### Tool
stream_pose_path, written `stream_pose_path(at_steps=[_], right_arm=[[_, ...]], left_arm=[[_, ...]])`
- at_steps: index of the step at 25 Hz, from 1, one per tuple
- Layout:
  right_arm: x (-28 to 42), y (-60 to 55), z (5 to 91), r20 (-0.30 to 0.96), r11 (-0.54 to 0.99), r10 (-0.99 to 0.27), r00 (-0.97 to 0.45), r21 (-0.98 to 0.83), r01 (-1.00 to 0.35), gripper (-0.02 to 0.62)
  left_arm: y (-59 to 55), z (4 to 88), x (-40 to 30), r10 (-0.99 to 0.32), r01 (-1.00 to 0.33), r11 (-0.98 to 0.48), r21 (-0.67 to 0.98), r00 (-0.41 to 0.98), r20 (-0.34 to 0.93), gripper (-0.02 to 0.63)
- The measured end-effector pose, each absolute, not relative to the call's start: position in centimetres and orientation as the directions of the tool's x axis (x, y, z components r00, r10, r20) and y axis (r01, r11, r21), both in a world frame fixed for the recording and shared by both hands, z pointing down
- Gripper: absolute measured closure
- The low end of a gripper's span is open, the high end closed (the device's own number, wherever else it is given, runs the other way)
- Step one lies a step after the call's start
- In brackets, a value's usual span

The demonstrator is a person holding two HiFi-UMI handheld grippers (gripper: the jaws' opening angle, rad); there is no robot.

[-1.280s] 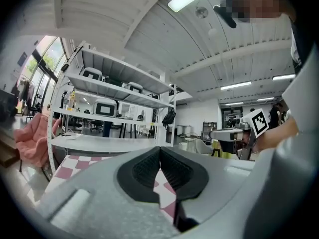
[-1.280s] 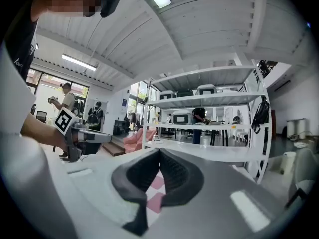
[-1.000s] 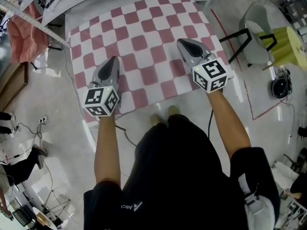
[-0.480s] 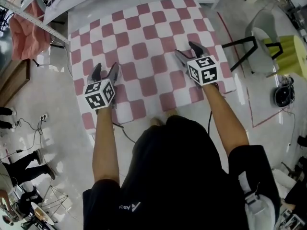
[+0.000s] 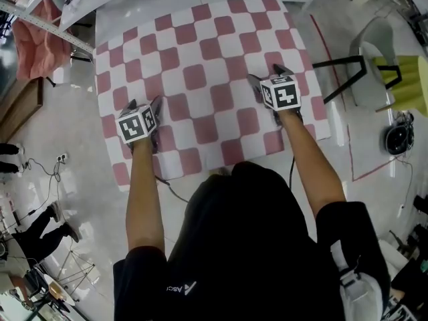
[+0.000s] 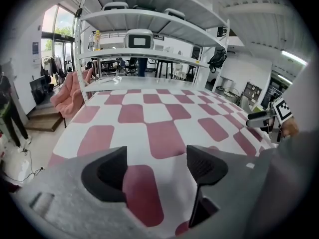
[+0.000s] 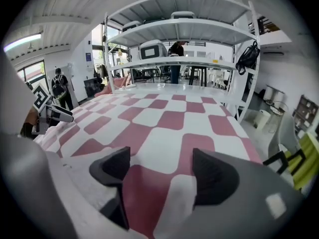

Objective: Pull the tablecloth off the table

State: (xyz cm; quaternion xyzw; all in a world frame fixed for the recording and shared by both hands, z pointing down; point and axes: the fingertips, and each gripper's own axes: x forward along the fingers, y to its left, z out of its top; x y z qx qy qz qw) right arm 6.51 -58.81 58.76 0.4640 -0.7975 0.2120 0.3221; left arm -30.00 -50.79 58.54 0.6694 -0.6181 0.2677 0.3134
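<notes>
Left tongs (image 5: pixel 144 103) and right tongs (image 5: pixel 266 76) low over near edge of checked tablecloth (image 5: pixel 200 52), one toward each near corner. I judge: set for even two-handed pull.
Both tongs opening; cloth flat between jaws, pads not pinching.
Cloth spread over whole counter, counter itself hidden.
Shelving rack (image 6: pixel 164 21) past far edge.
Glossy floor (image 5: pixel 67 179).
Chair (image 5: pixel 366 79) off right edge.

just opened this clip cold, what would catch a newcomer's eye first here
The red-and-white checked tablecloth dominates, spread over the table in the middle of the head view. Near its front edge the left gripper and the right gripper rest on it, jaws opening, with cloth lying between them but not pinched. A bundle of pink fabric shows at the upper left.
</notes>
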Motion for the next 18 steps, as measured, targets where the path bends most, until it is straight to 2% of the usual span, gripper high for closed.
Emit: stream_pose_path(at_steps=[10, 18], right_arm=[[6.9, -59.3, 60.3, 0.729, 0.455, -0.594, -0.341, -0.046, -0.889, 0.215], [5.6, -58.6, 60.0, 0.735, 0.491, -0.572, -0.363, -0.048, -0.870, 0.394]], left_arm=[[-51.1, 60.2, -30.0, -0.620, -0.998, -0.036, 0.051, 0.062, 0.782, 0.249], [-51.1, 59.5, -28.3, -0.637, -0.995, -0.095, 0.024, 0.079, 0.767, 0.388]])
